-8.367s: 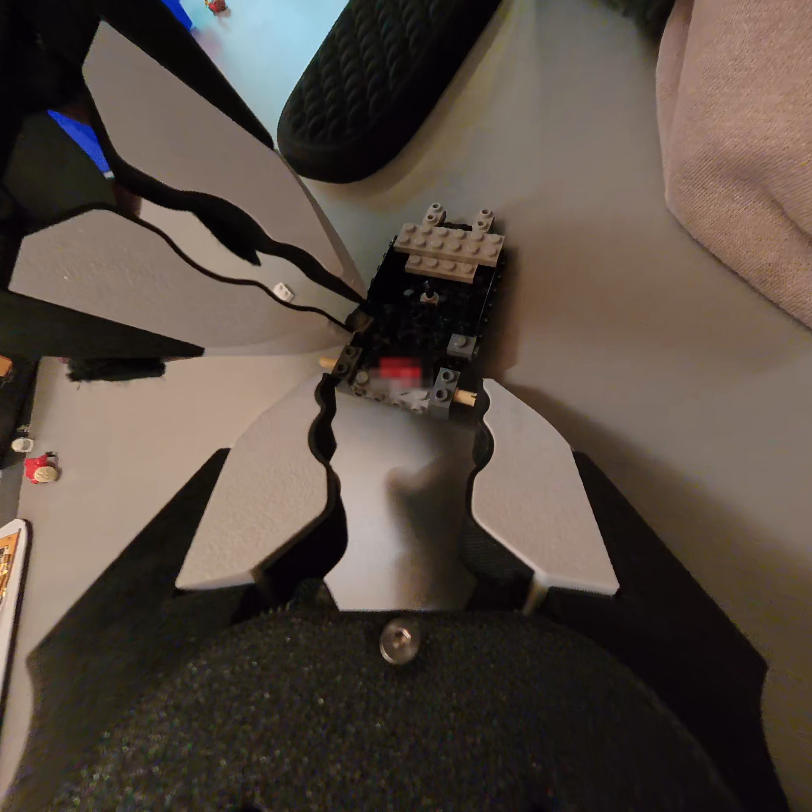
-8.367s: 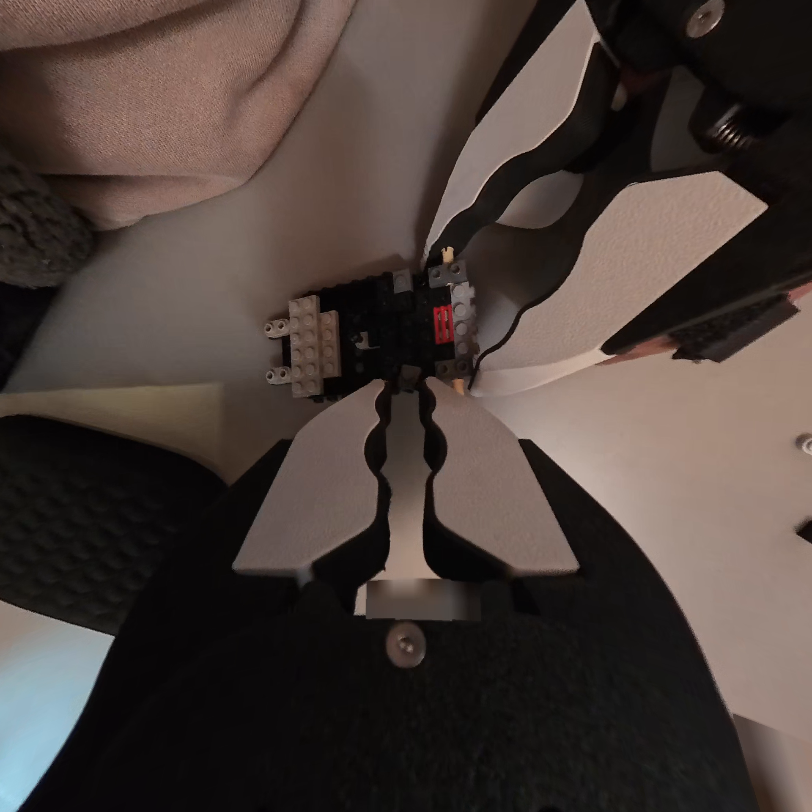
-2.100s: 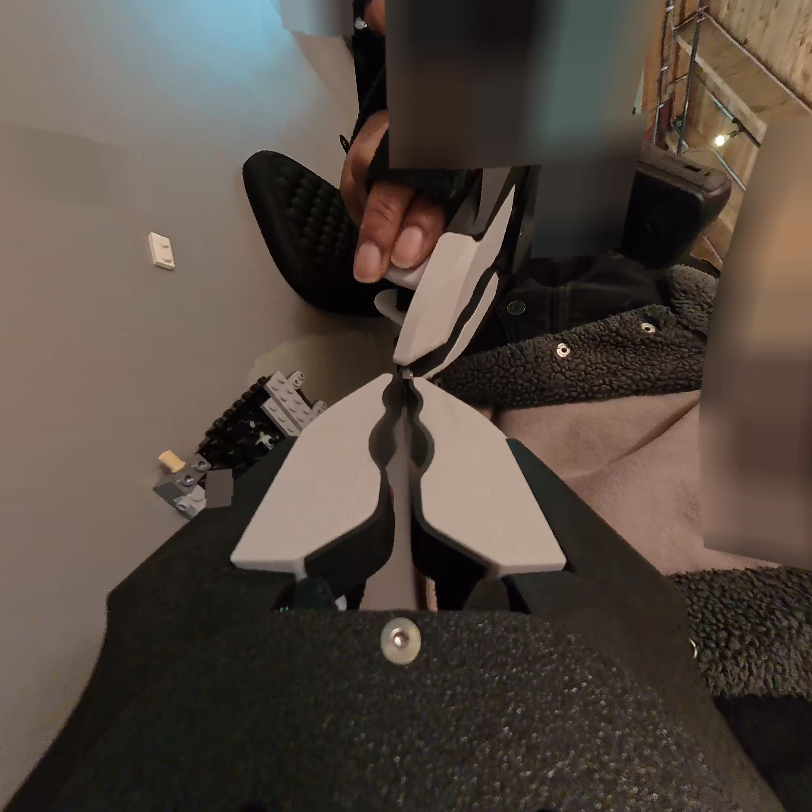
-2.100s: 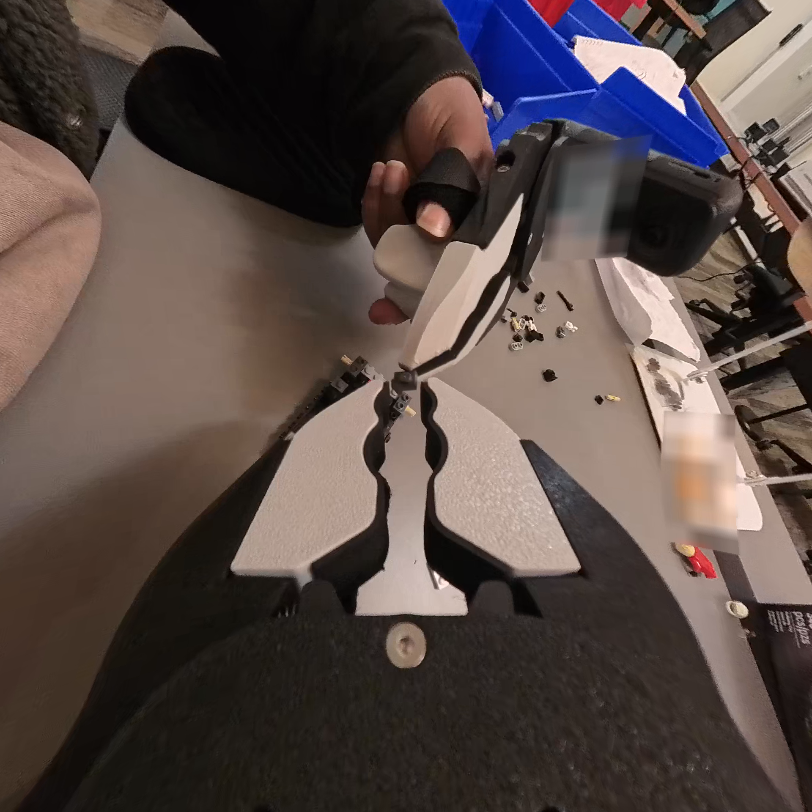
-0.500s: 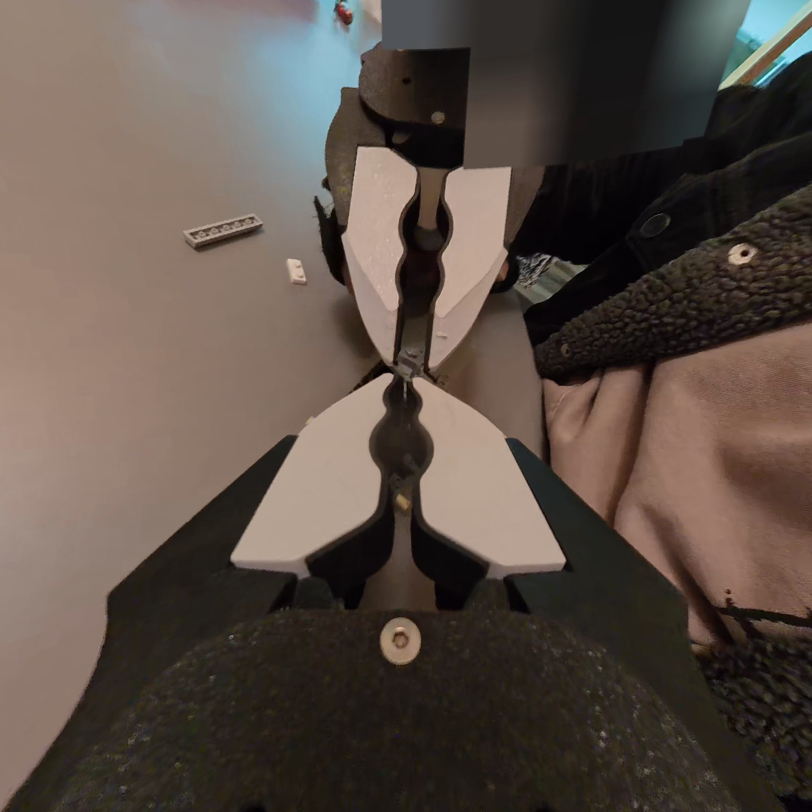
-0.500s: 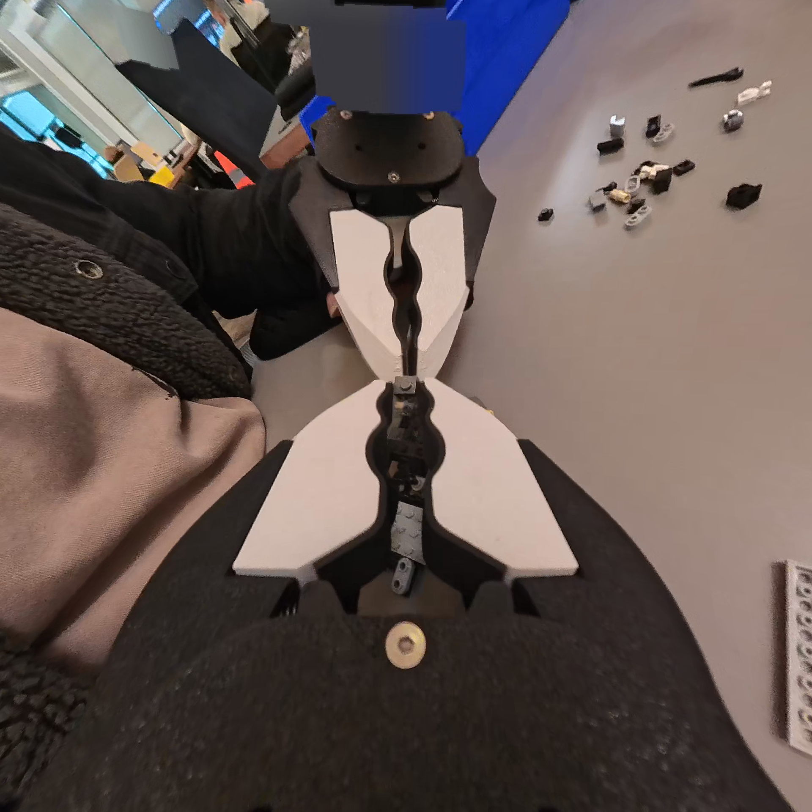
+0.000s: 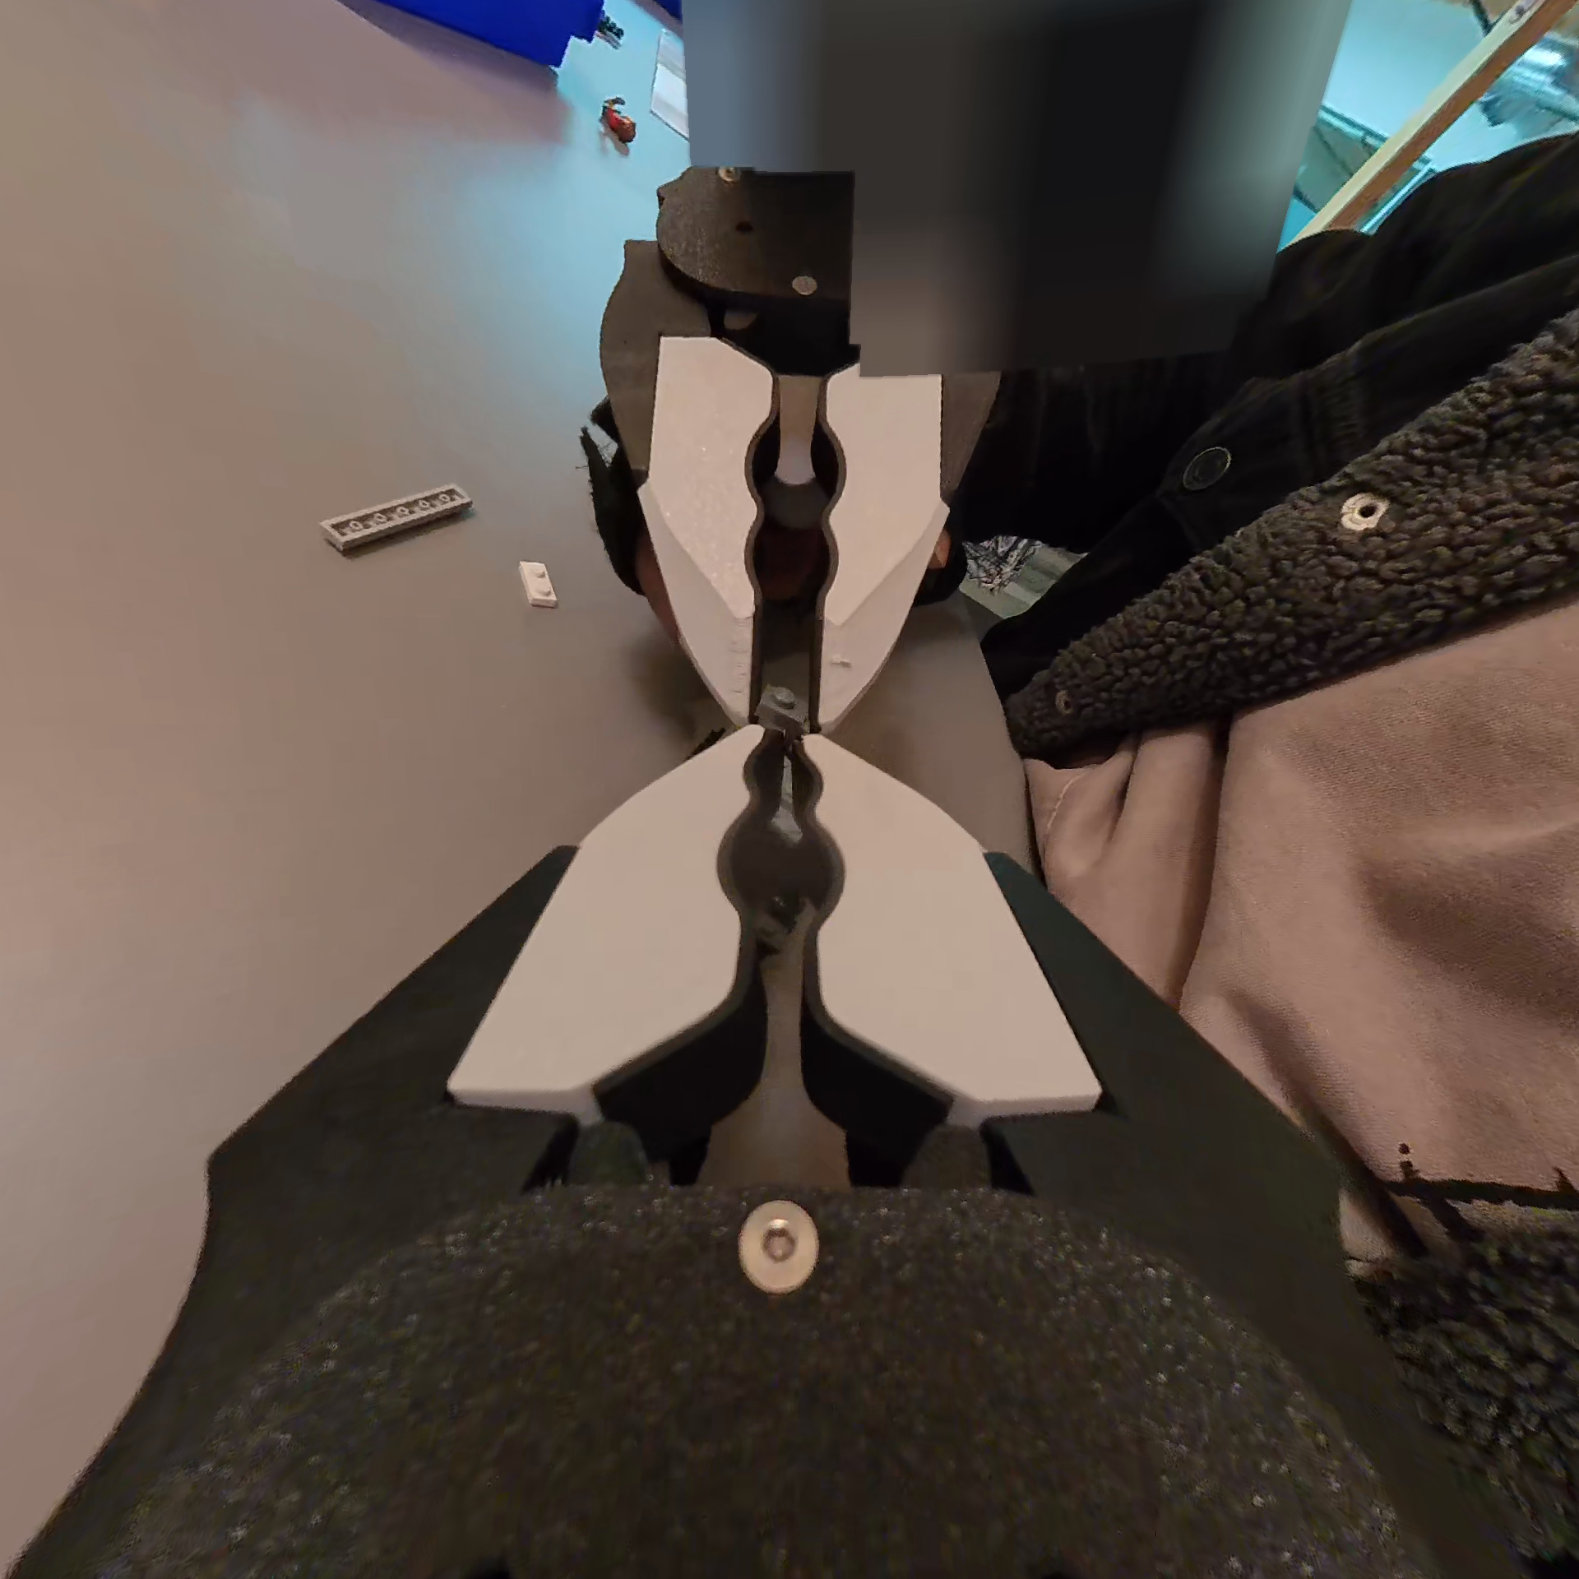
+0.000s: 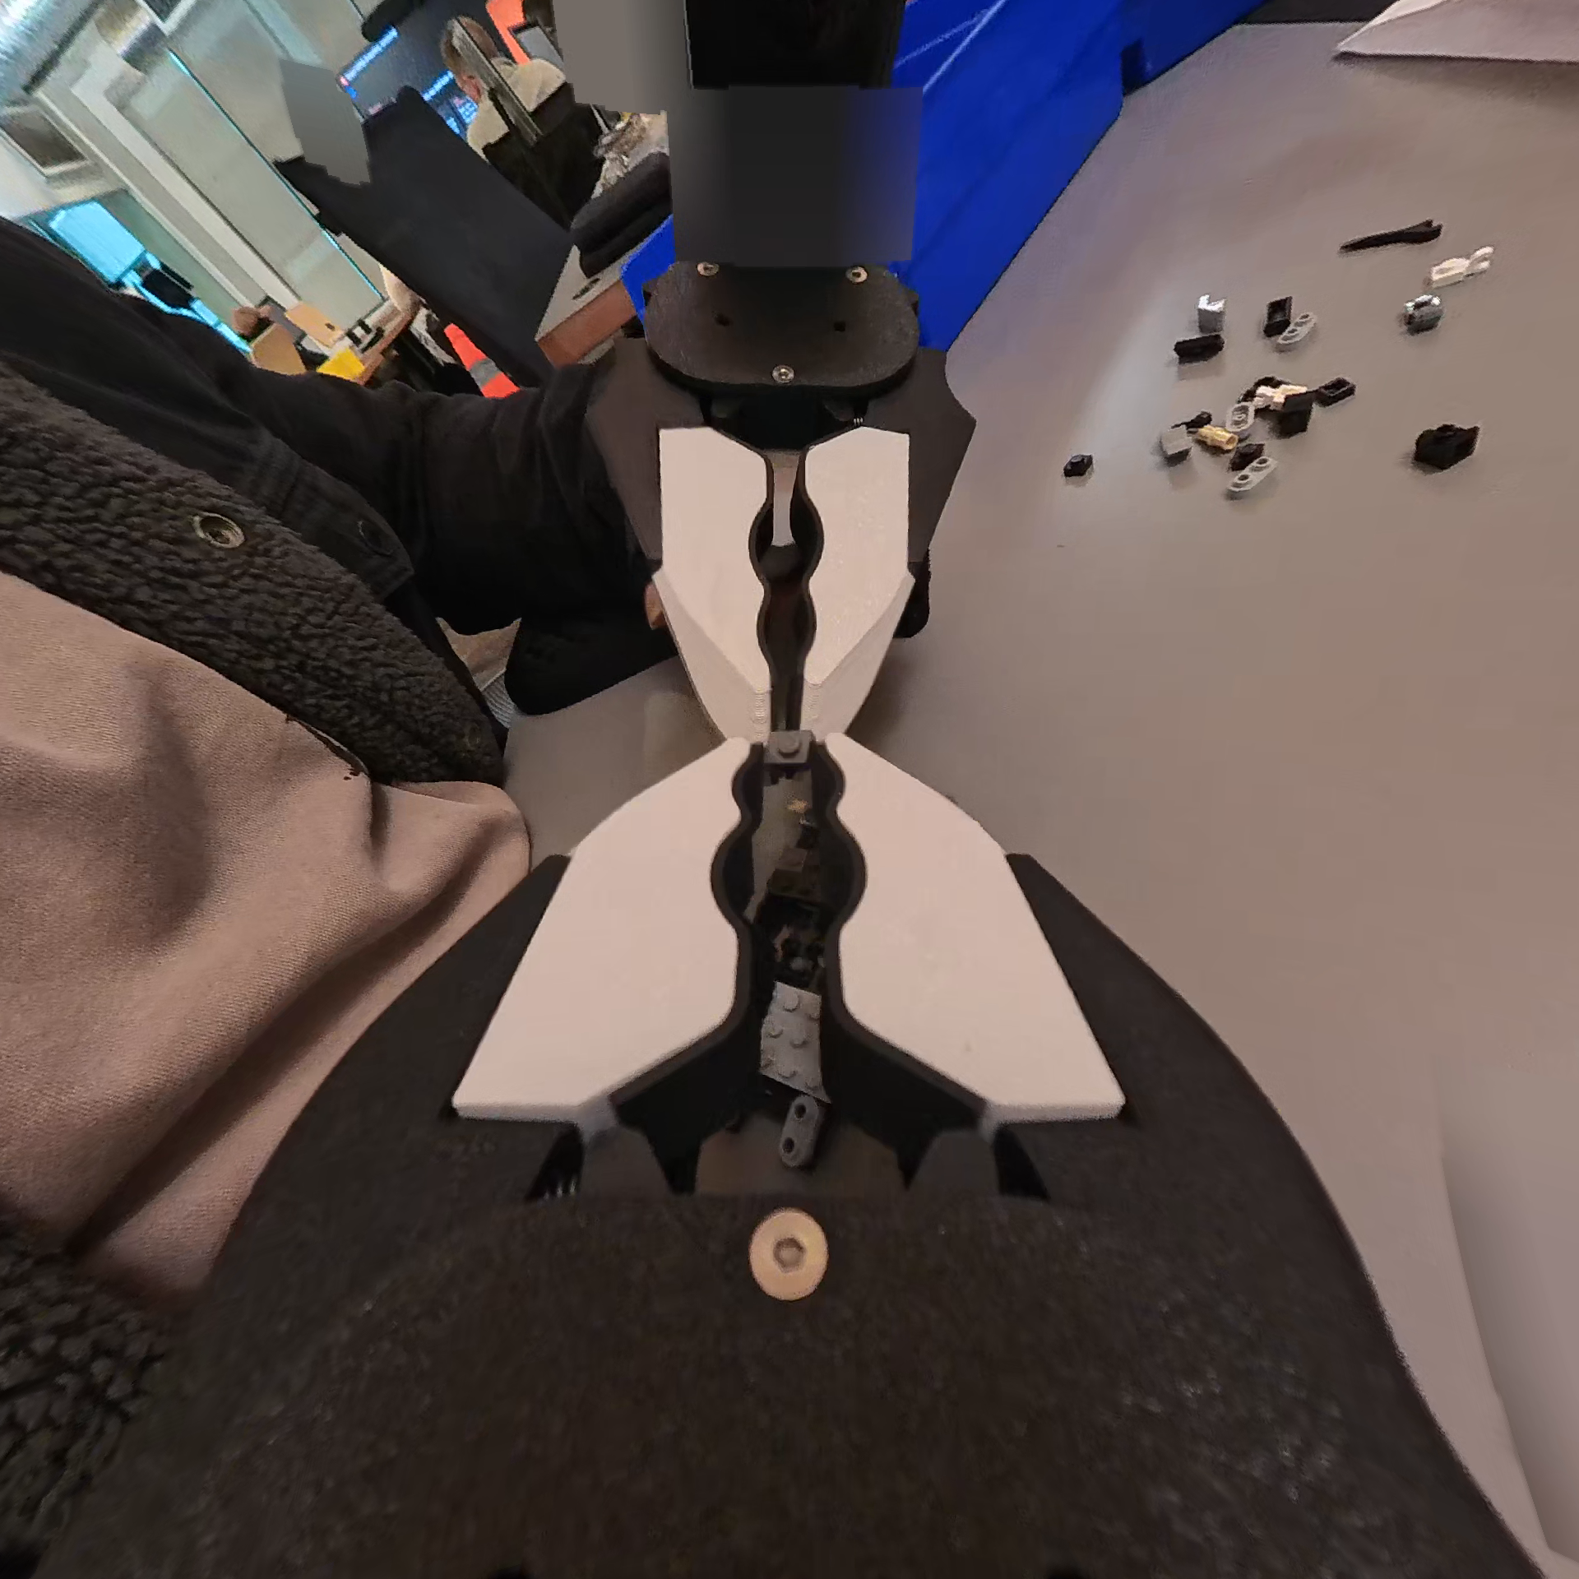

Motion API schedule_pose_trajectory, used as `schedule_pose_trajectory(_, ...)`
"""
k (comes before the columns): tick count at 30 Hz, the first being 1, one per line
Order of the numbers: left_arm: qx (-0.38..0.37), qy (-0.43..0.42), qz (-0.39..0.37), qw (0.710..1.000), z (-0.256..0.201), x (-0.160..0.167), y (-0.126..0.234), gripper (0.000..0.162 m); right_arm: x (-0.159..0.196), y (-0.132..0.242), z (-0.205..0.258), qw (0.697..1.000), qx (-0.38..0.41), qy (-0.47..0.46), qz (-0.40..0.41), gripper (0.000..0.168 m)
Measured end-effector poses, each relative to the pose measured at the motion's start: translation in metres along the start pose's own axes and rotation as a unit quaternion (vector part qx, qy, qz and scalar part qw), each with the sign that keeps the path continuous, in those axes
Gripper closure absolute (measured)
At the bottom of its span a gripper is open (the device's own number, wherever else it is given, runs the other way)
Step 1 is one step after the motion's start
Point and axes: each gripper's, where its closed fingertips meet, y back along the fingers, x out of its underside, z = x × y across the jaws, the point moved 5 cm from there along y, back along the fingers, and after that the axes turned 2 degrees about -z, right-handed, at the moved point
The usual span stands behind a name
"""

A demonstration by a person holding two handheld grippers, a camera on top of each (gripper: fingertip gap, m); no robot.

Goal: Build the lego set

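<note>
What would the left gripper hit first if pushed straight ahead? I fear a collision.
Likely the right gripper, tip to tip with the left gripper, a small grey piece pinched between them; exact depth is unclear.

Tight at the tips, open table to one side

Your left claw [image 7: 782, 752] and right claw [image 8: 790, 752] meet tip to tip, both pinched on a small grey stud piece [image 8: 790, 746], so nothing passes between them. The dark fleece-collared jacket and beige garment [image 8: 214, 812] crowd one flank. The grey table [image 7: 256, 769] on the other flank lies open, broken only by a long grey studded plate [image 7: 397, 518], a small white plate [image 7: 537, 584] and a scatter of small black and grey parts [image 8: 1256, 410].
</note>
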Motion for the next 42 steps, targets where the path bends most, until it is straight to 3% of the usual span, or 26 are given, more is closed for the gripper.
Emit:
schedule_pose_trajectory(6, -0.004, -0.002, 0.007, 1.000, 0.000, 0.001, -0.001, 0.161, 0.002, 0.001, 0.000, 1.000, 0.006, 0.010, 0.014, 0.158)
schedule_pose_trajectory(13, -0.122, -0.090, 0.003, 0.988, 0.006, -0.008, 0.001, 0.162, -0.003, 0.006, -0.008, 0.998, 0.062, -0.029, 0.000, 0.151)
schedule_pose_trajectory(19, -0.245, -0.200, 0.023, 0.948, 0.005, -0.012, -0.002, 0.162, -0.008, 0.005, -0.014, 0.984, 0.120, -0.127, -0.028, 0.150)
schedule_pose_trajectory(28, -0.347, -0.294, 0.053, 0.889, 0.005, -0.013, 0.000, 0.161, -0.015, 0.000, -0.015, 0.978, 0.153, -0.140, -0.027, 0.161)
schedule_pose_trajectory(31, -0.329, -0.290, 0.045, 0.898, 0.004, -0.012, 0.000, 0.161, -0.017, 0.000, -0.014, 0.987, 0.135, -0.087, 0.009, 0.161)
schedule_pose_trajectory(35, -0.239, -0.232, 0.039, 0.942, 0.003, -0.006, 0.003, 0.153, -0.018, 0.004, -0.009, 0.992, 0.085, 0.036, 0.082, 0.161)
schedule_pose_trajectory(38, -0.146, -0.106, 0.004, 0.984, 0.004, -0.005, 0.008, 0.148, -0.013, 0.006, -0.005, 0.973, 0.080, 0.146, 0.160, 0.161)
schedule_pose_trajectory(42, -0.040, 0.045, -0.015, 0.998, 0.001, -0.002, 0.004, 0.150, -0.014, 0.000, 0.002, 0.947, 0.082, 0.224, 0.217, 0.161)
